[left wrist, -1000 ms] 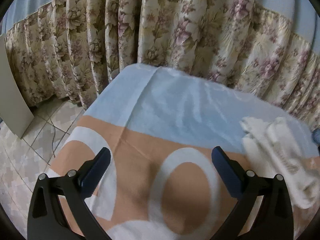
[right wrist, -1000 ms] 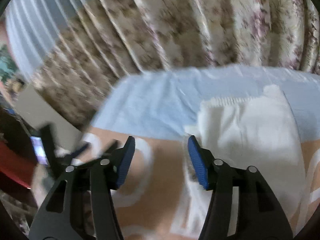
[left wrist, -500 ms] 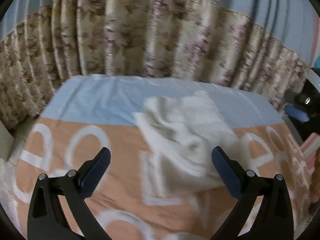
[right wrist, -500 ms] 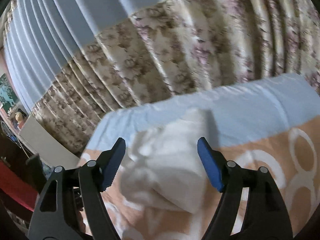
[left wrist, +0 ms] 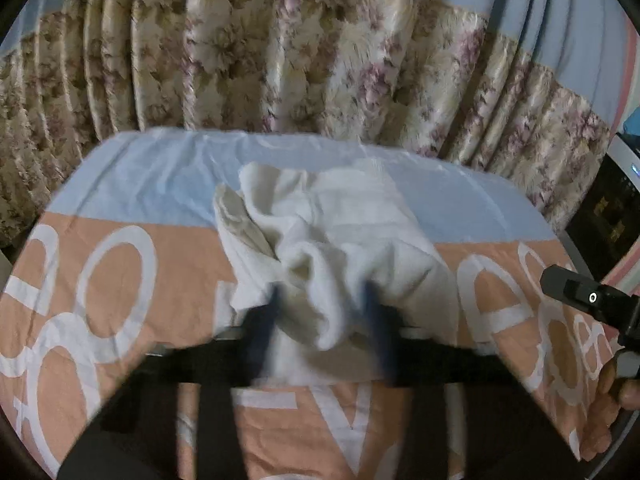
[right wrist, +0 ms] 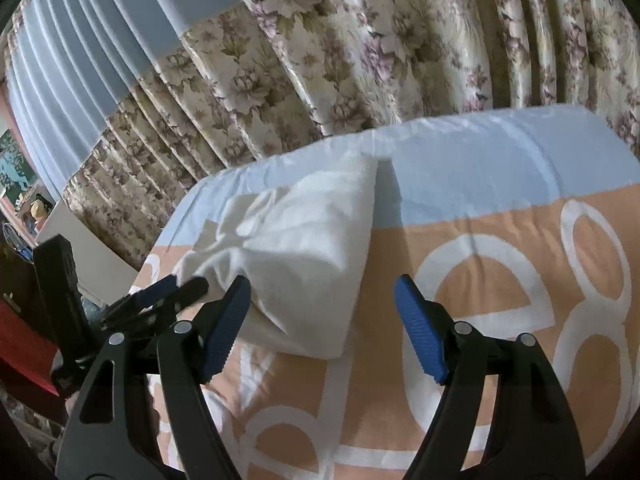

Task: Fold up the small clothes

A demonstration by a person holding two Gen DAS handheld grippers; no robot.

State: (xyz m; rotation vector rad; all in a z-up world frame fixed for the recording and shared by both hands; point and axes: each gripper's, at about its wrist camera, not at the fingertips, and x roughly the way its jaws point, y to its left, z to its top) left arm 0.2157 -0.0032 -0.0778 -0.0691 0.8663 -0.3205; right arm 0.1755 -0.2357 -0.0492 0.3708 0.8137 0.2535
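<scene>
Over on the left side, the left hand-held gripper point(left wrist: 322, 320) is heavily motion-blurred in its own view. Its two fingers sit on either side of a bunched fold of the white garment point(left wrist: 332, 248), with cloth filling the gap between them, but with that blur it's impossible to say whether they're actually pinching it. From the right wrist view the same tool point(right wrist: 168, 292) shows at the left edge, its tips up against the near-left corner of the cloth.

The white garment point(right wrist: 304, 248) is crumpled in a loose heap on the sheet point(left wrist: 132, 264), straddling the line where the pale blue band meets the orange part with big white letters and rings. Its far end reaches onto the blue strip and its near end lies on the orange.

Further right, the right hand-held gripper point(right wrist: 324, 328) has its blue pads spread wide apart with nothing between them, the left pad just beside the garment's near edge. Behind everything hangs a floral curtain point(right wrist: 360, 60), and a dark cabinet point(left wrist: 604, 208) sits at the far right of the left wrist view.
</scene>
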